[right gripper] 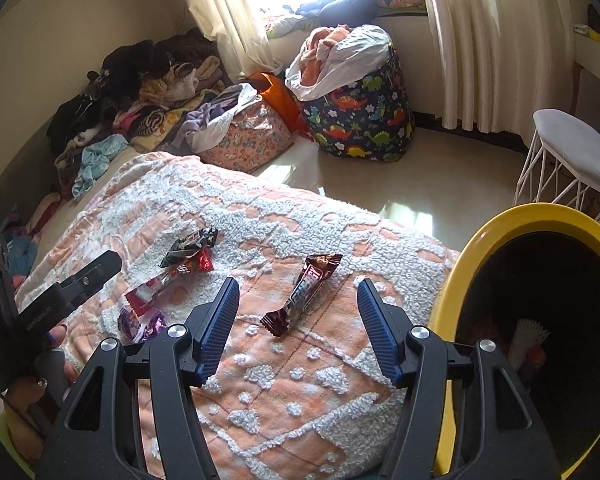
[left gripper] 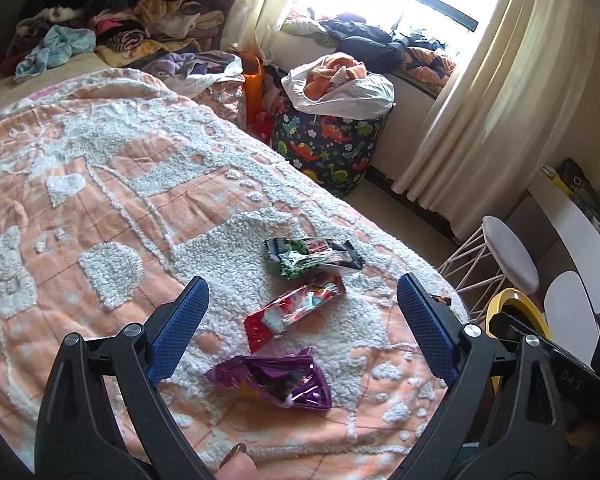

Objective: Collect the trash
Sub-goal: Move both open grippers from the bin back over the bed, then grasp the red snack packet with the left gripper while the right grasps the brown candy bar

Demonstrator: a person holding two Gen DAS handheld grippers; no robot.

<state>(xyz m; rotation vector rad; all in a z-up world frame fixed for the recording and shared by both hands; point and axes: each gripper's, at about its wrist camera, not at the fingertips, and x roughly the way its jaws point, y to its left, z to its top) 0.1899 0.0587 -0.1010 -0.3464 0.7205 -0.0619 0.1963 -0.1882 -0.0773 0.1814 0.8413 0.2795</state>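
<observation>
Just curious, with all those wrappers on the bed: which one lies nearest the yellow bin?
The brown wrapper, lying alone between the right gripper's open jaws, close to the yellow bin. The purple, red and green-black ones cluster farther left.

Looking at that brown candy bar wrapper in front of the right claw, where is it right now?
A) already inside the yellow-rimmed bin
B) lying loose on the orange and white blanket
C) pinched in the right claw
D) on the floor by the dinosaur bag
B: the brown wrapper lies flat on the blanket, ahead of the open right claw, which touches nothing; the yellow-rimmed bin stands beside the bed.
</observation>
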